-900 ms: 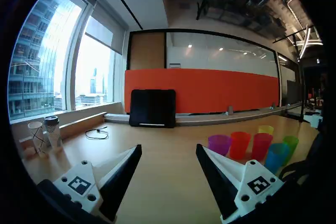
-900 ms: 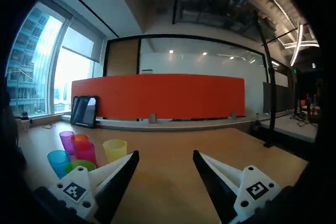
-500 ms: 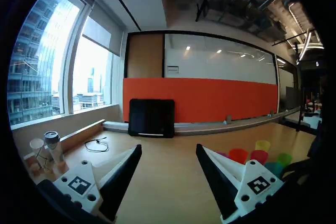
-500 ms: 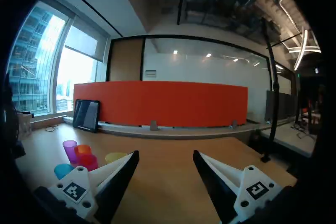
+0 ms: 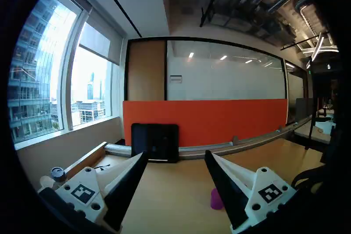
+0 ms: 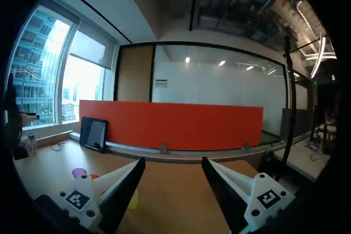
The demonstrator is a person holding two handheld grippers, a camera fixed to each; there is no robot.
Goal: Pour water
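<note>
My left gripper point(image 5: 175, 163) is open above the wooden table point(image 5: 175, 194), with nothing between its fingers. A purple cup point(image 5: 216, 199) peeks out beside its right finger, low on the table. My right gripper point(image 6: 173, 168) is open too and holds nothing. In the right gripper view a purple cup point(image 6: 79, 173), a sliver of a red cup point(image 6: 94, 176) and a yellow cup point(image 6: 133, 199) show around its left finger, mostly hidden behind it.
A dark tablet point(image 5: 155, 142) leans against the orange partition point(image 5: 206, 120) at the table's far edge. A lidded travel mug point(image 5: 58, 174) stands at the left by the window ledge, with a cable point(image 5: 102, 167) nearby. Another desk point(image 6: 302, 159) lies to the right.
Both views have tilted upward. The group of coloured cups has dropped low in each view and is now mostly hidden behind the fingers. Both grippers stay open.
</note>
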